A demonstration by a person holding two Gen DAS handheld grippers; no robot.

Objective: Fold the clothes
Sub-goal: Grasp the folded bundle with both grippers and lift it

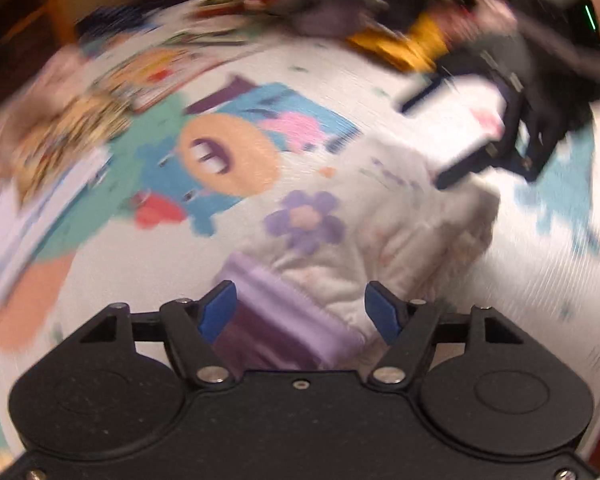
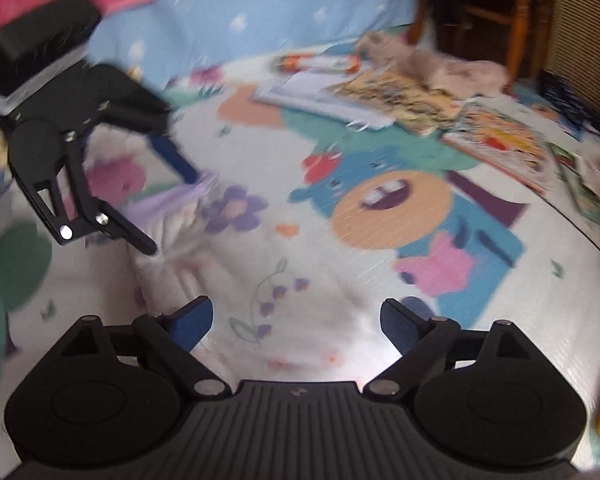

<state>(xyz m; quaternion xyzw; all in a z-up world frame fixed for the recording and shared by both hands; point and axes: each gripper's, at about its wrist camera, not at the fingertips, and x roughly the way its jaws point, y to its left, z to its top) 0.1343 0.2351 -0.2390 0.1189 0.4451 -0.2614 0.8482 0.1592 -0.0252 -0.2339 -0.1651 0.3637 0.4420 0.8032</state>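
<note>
cartoon play mat [image 2: 400,216], scattered picture books [image 2: 500,140], wooden chair [image 2: 516,12]

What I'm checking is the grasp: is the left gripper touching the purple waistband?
Cannot tell: the right wrist view shows the left gripper reaching the waistband, but blur hides any contact.

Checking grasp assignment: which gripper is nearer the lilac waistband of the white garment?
Left. The left gripper straddles the lilac waistband, jaws open. The right gripper hovers open over the garment's far end.
</note>
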